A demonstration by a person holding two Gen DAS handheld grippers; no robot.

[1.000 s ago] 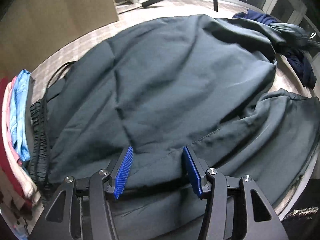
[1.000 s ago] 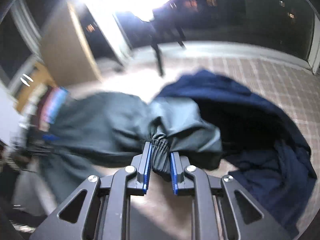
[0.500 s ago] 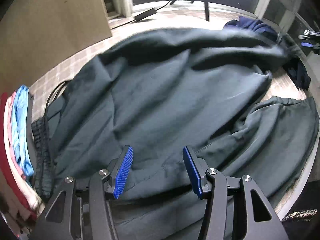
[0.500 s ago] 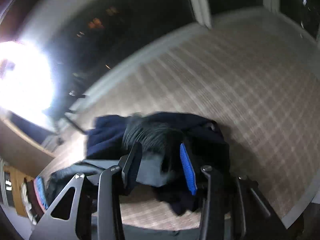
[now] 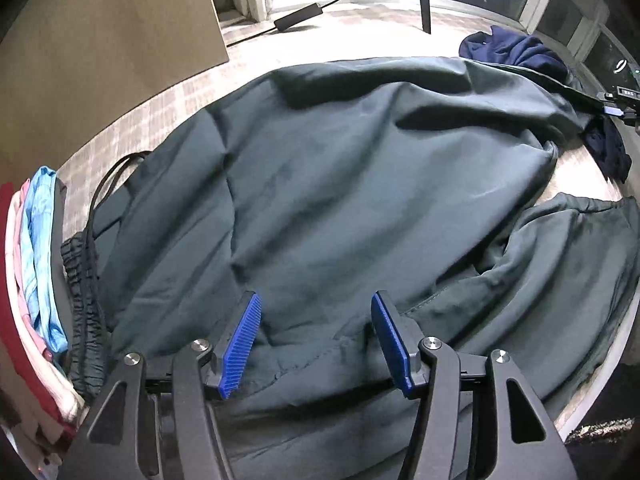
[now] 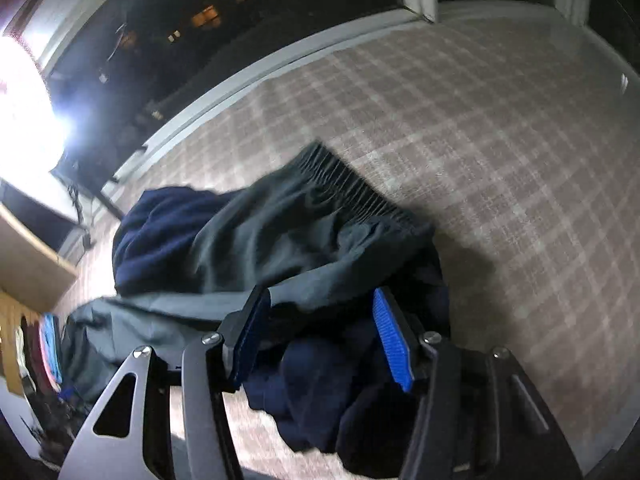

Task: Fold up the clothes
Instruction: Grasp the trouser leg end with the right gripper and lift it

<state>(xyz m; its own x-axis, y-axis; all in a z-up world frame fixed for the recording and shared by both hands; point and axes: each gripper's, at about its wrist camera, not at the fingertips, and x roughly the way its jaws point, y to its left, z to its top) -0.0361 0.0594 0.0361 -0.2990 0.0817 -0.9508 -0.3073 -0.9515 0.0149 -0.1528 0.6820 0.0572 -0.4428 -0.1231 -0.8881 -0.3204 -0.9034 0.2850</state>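
A large dark green sweatshirt (image 5: 360,200) lies spread over the checked tabletop. My left gripper (image 5: 316,340) is open, just above its near hem, holding nothing. In the right wrist view the sweatshirt's sleeve (image 6: 280,240) with its ribbed cuff (image 6: 352,188) lies draped over a navy garment (image 6: 328,392). My right gripper (image 6: 320,340) is open above them, its jaws wide apart and empty. The right gripper also shows at the far right edge of the left wrist view (image 5: 618,108).
A stack of folded clothes (image 5: 32,280) in red, pink and light blue sits at the left edge, with a dark ribbed garment (image 5: 82,312) and a black cord (image 5: 108,176) beside it. The navy garment (image 5: 516,48) lies at the back right. The table edge (image 5: 600,368) runs at right.
My right gripper has opened and let go of the sleeve cuff, which now lies on the navy garment. The sleeve has been drawn out to the right. My left gripper stayed open.
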